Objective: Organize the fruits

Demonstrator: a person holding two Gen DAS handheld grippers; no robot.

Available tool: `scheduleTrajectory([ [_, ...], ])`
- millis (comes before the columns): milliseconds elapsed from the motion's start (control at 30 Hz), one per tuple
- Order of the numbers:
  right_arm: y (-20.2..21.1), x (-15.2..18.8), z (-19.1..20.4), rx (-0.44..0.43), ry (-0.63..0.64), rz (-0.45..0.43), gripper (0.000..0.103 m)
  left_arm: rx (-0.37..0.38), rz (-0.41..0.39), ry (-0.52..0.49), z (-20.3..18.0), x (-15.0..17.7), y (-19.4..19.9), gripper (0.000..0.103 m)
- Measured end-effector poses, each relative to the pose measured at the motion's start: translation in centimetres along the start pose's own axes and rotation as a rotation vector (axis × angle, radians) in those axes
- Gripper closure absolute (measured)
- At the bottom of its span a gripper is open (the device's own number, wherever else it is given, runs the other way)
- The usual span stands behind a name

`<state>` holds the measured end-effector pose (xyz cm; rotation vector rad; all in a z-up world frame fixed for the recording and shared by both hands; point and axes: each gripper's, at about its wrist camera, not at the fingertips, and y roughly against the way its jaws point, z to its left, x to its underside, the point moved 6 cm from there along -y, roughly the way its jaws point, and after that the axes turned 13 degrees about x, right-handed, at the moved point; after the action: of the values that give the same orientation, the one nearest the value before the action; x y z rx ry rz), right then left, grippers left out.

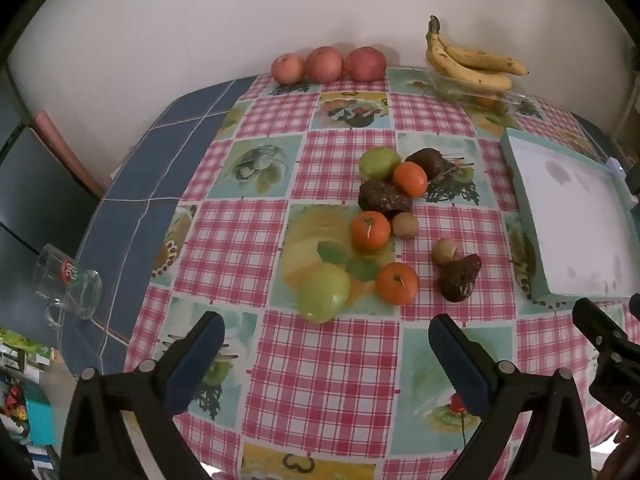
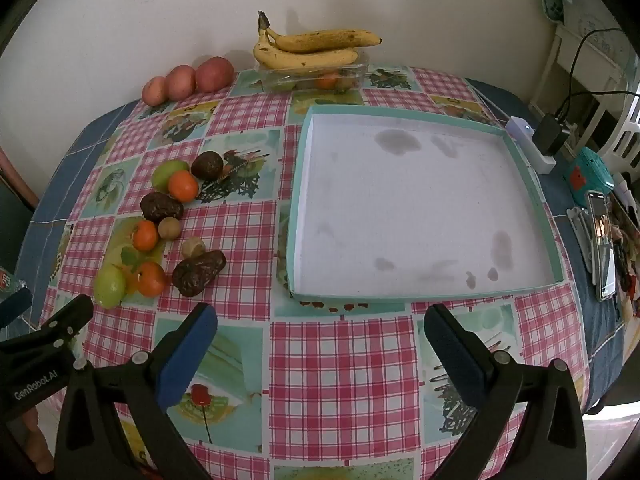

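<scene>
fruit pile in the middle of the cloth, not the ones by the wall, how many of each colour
Orange: 3
Green: 2
Dark brown: 3
Small tan: 2
Total: 10
None is in the tray yet; both grippers, left and right, are open and empty.

My table wears a pink checked cloth (image 1: 320, 360) with fruit pictures. On it lie loose green, orange and brown fruits (image 1: 370, 230), three apples (image 1: 324, 64) by the wall, a clear dish (image 2: 312, 78) under bananas (image 2: 308, 46), and a shallow turquoise tray (image 2: 532, 184). A glass mug (image 1: 68, 284) lies on the bare blue edge.
</scene>
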<state>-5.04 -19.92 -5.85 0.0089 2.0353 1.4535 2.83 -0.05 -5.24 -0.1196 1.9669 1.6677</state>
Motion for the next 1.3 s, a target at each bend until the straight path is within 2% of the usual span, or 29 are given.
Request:
scheduleTrajectory([
  [1300,-0.19,0.1,0.14,0.006,0.003,0.002,0.0,-0.002,0.002,0.002,-0.01,0.02,0.01,0.0],
])
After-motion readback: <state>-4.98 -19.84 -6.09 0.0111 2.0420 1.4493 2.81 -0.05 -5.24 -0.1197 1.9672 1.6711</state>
